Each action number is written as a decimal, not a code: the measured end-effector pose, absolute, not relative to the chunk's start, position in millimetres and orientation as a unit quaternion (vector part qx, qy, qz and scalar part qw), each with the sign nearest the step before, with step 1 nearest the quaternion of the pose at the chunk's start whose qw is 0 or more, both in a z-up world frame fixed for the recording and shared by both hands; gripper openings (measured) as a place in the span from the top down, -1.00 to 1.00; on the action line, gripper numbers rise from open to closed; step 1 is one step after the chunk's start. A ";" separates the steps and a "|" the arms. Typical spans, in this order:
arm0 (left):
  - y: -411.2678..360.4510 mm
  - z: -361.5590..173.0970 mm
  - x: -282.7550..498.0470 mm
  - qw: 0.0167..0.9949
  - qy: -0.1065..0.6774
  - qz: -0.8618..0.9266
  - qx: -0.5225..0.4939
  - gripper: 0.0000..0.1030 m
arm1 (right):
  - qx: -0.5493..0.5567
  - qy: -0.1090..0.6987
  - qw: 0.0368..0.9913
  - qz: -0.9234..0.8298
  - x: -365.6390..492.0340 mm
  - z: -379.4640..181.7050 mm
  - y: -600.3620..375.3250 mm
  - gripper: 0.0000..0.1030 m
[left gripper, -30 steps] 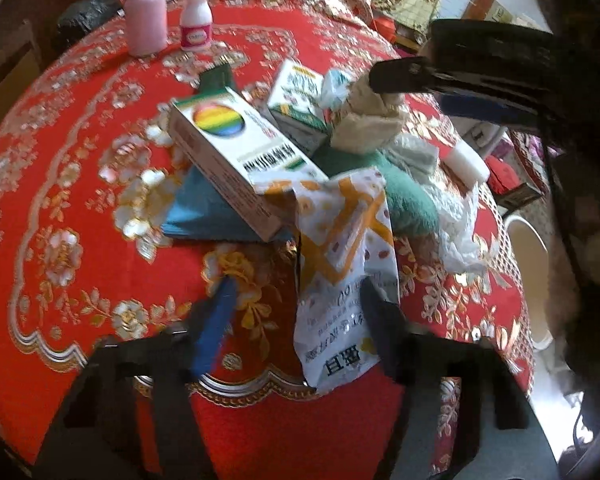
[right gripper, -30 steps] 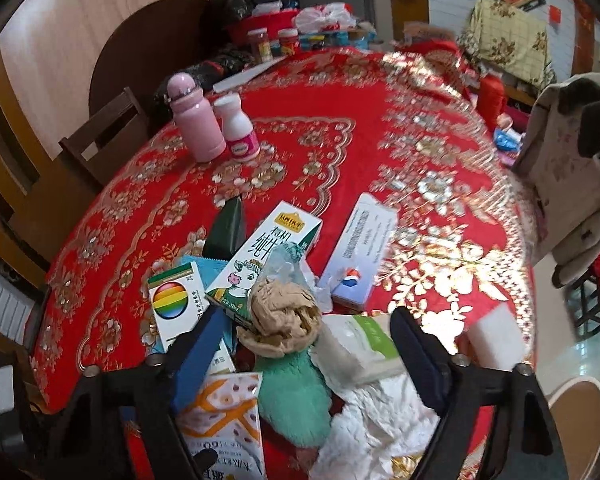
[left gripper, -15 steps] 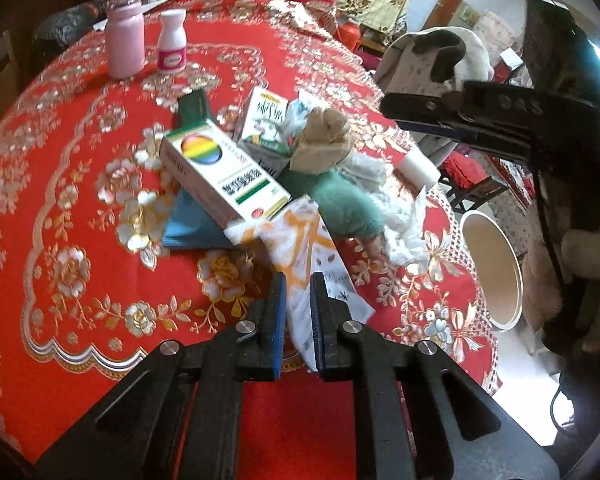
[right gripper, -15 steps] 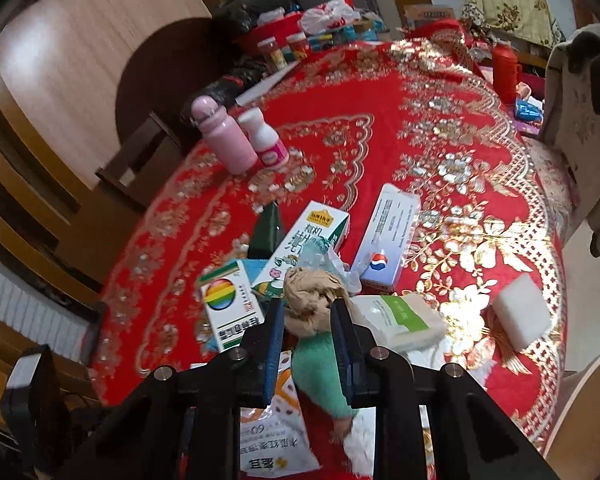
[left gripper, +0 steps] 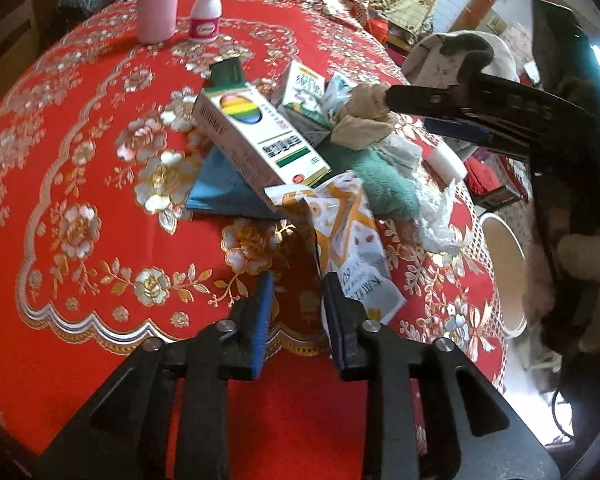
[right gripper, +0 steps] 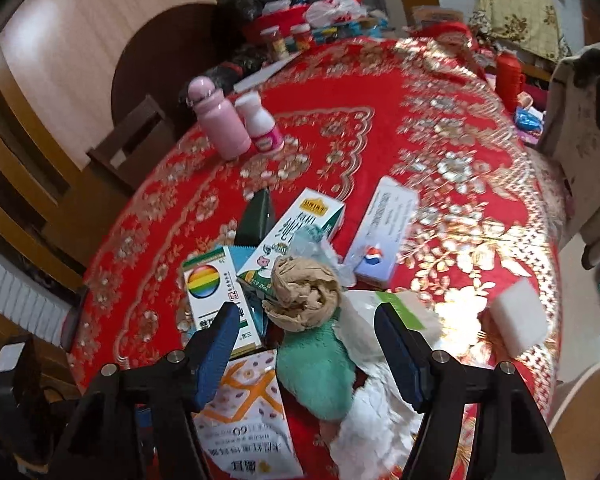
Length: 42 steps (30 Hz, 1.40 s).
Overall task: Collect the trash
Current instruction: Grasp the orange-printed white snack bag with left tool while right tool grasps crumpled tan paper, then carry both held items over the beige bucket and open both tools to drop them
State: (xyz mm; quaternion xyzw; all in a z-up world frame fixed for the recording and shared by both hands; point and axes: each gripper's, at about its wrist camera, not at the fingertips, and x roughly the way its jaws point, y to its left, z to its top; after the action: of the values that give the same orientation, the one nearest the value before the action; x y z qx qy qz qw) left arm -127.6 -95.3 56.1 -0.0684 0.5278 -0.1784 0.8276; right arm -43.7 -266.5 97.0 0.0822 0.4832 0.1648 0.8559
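A heap of trash lies on the red tablecloth (left gripper: 80, 184): a white box with a rainbow circle (left gripper: 256, 136) (right gripper: 216, 300), a milk carton (right gripper: 296, 232), a crumpled brown paper ball (left gripper: 364, 120) (right gripper: 304, 300), a green cloth (right gripper: 316, 372), white tissue (left gripper: 436, 216) and an orange-white snack wrapper (left gripper: 348, 232) (right gripper: 248, 424). My left gripper (left gripper: 296, 312) is open, its jaws just left of the wrapper's near end. My right gripper (right gripper: 306, 344) is open above the paper ball and green cloth; it also shows in the left wrist view (left gripper: 440, 104).
A pink bottle (right gripper: 220, 124) and a small white bottle (right gripper: 262, 128) stand farther back. A white-blue flat box (right gripper: 384, 232) and a white sponge (right gripper: 520, 320) lie right of the heap. A pale bin (left gripper: 504, 268) stands off the table's right edge.
Both grippers closed half a second ago and have opened again. The left gripper sits nearer the wrapper's end; the right has lowered toward the paper ball.
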 end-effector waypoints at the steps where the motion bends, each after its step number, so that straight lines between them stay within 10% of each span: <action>1: -95.5 52.7 -126.5 0.826 0.530 -0.178 -0.074 0.50 | 0.080 0.488 0.853 0.166 -38.4 91.2 -262.1 -0.05; 7: -108.3 33.4 -116.4 0.815 0.538 -0.193 -0.101 0.40 | 0.118 0.499 0.842 0.167 -28.1 76.7 -264.7 0.60; 20: -121.8 51.6 -122.7 0.809 0.517 -0.251 -0.122 0.90 | 0.189 0.451 0.853 0.183 -85.7 133.2 -331.3 0.63; 42: -335.7 116.6 -135.7 0.769 0.486 -0.415 -0.029 0.91 | 0.242 0.452 0.856 -0.069 -213.6 106.6 -563.0 0.62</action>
State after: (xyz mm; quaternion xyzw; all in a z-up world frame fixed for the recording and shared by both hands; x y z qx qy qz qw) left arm -135.7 -335.7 116.6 -0.0294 0.4857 -0.4148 0.7689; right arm -213.6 -563.0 106.6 0.2422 0.4523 -0.0693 0.8556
